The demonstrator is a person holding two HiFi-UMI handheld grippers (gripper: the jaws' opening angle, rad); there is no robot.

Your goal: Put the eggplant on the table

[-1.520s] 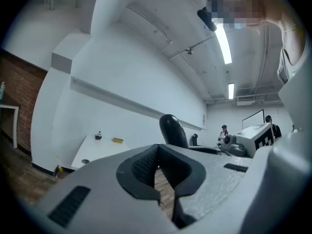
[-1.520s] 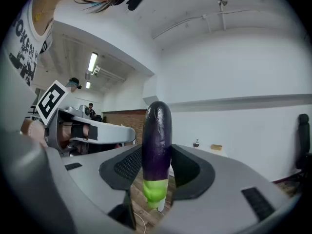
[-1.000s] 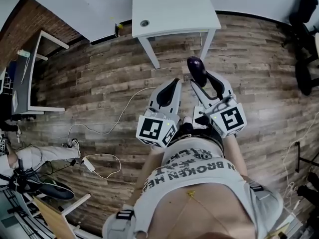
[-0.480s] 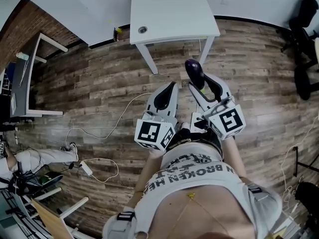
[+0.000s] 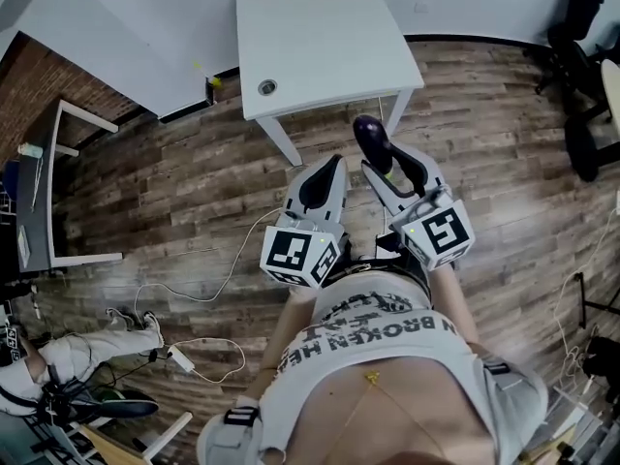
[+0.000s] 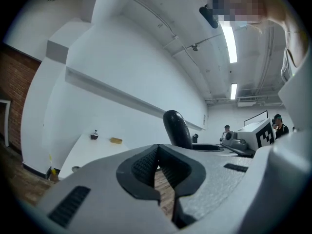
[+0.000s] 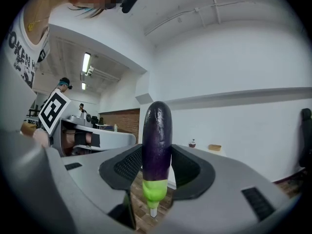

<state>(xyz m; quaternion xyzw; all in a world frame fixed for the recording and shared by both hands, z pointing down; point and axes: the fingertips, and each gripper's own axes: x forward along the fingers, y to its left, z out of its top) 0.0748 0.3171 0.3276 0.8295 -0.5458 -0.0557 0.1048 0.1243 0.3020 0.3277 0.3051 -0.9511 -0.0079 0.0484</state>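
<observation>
Holding the eggplant (image 5: 371, 136) upright, clenched in the right gripper (image 5: 387, 158) at frame centre, short of the white tabletop (image 5: 320, 46) above, with left gripper (image 5: 330, 166) closed, empty; risks falling to the floor (image 5: 194, 192) if released before the edge

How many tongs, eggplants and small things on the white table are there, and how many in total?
Tongs: 2, left tongs and right tongs
Eggplant: 1
Small things on the white table: 2, a dark one and a yellowish block
Total: 5

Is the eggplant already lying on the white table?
No, the eggplant is clamped upright in the right gripper, over the wooden floor in front of the white table.
</observation>
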